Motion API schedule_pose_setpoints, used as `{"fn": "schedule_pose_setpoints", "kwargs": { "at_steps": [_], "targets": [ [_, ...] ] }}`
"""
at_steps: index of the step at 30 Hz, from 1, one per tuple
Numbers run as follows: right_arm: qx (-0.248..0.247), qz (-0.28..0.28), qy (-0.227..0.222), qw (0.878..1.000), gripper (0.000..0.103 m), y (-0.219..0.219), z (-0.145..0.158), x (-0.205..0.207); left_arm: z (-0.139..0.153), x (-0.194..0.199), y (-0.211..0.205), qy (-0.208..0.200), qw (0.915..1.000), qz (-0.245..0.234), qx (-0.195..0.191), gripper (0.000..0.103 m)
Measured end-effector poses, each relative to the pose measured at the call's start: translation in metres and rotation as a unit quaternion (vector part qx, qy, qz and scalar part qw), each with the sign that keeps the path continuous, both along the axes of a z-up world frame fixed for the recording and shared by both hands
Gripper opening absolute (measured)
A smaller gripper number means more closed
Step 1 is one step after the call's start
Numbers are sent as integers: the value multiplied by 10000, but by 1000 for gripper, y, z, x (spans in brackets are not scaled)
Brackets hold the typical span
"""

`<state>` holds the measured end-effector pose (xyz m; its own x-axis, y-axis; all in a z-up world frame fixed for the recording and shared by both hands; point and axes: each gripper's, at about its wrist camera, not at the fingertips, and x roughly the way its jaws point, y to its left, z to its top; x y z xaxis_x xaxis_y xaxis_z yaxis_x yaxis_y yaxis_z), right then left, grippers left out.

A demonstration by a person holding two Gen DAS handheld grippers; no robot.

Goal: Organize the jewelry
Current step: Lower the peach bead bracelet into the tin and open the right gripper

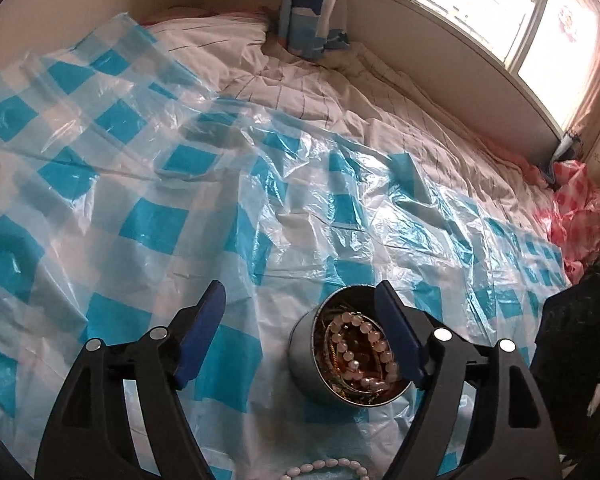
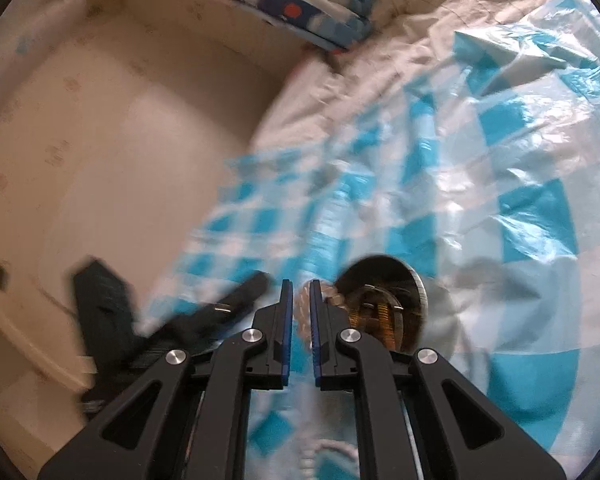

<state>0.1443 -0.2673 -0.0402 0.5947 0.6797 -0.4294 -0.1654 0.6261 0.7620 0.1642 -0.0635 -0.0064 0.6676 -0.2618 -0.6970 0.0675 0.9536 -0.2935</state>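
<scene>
No brand, label or writing could be read anywhere.

In the left wrist view, a strand of pale pink beads (image 1: 328, 466) lay at the bottom edge of the frame, on the blue-and-white checked plastic sheet (image 1: 148, 220) that covered the bed. The left gripper (image 1: 300, 334) pointed down at a slant, its fingers (image 1: 202, 334) spread wide and released, gripping nothing. Its right finger overlapped the rim of a round metal tin (image 1: 306, 354) in the lower centre; whether it touched the rim could not be told. The tin stood open, filled with a pink bead bracelet (image 1: 370, 354) and gold-coloured chains.

In the right wrist view, blurred, the right gripper (image 2: 301, 312) sat at the lower centre with its fingers (image 2: 286, 312) nearly closed, a narrow gap between them. Something pale and beaded showed in that gap; a grasp could not be confirmed. The tin lay just right of the fingertips.

Farther off, a white quilt (image 1: 340, 92) showed beyond the sheet, a blue patterned pillow (image 1: 308, 8) at the upper centre, and a bright window (image 1: 500, 20) at the upper right.
</scene>
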Motion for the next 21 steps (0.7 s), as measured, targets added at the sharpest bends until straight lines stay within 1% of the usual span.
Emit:
{"fn": "schedule_pose_setpoints", "kwargs": {
  "at_steps": [1,2,4,6,10,13,14,16,19,20,21],
  "targets": [
    [-180,-91,55,9998,26,1,-3,0,0,0,-2,-7,10000,-25,38,73],
    [-313,-194,98,9993,32,1,-5,-1,1,-1,-3,-10,10000,-44,56,74],
    [-556,-380,134,9976,32,-4,-8,-4,1,-2,-4,-14,9999,-76,79,74],
    [-671,-513,105,9964,33,-10,-8,-7,1,-3,-4,-7,9999,-88,103,75],
    [-888,-673,49,9938,47,-18,-7,-15,1,-6,-5,-8,9996,-136,236,77],
    [-1021,-735,60,9920,49,-24,-6,-24,3,-9,-5,-65,9990,-177,407,77],
    [-1040,-753,69,9917,54,-25,-6,-26,4,-10,-5,-78,9988,-189,435,77],
    [-1066,-815,74,9909,58,-28,-4,-30,5,-12,-5,-110,9983,-222,524,77],
    [-1065,-880,60,9904,59,-32,-2,-35,8,-16,-4,-168,9970,-284,703,77],
    [-1081,-891,60,9901,64,-32,0,-36,8,-17,-3,-180,9966,-293,746,78],
    [-1106,-905,53,9897,66,-32,1,-38,9,-18,-3,-209,9959,-305,828,78]
  ]
}}
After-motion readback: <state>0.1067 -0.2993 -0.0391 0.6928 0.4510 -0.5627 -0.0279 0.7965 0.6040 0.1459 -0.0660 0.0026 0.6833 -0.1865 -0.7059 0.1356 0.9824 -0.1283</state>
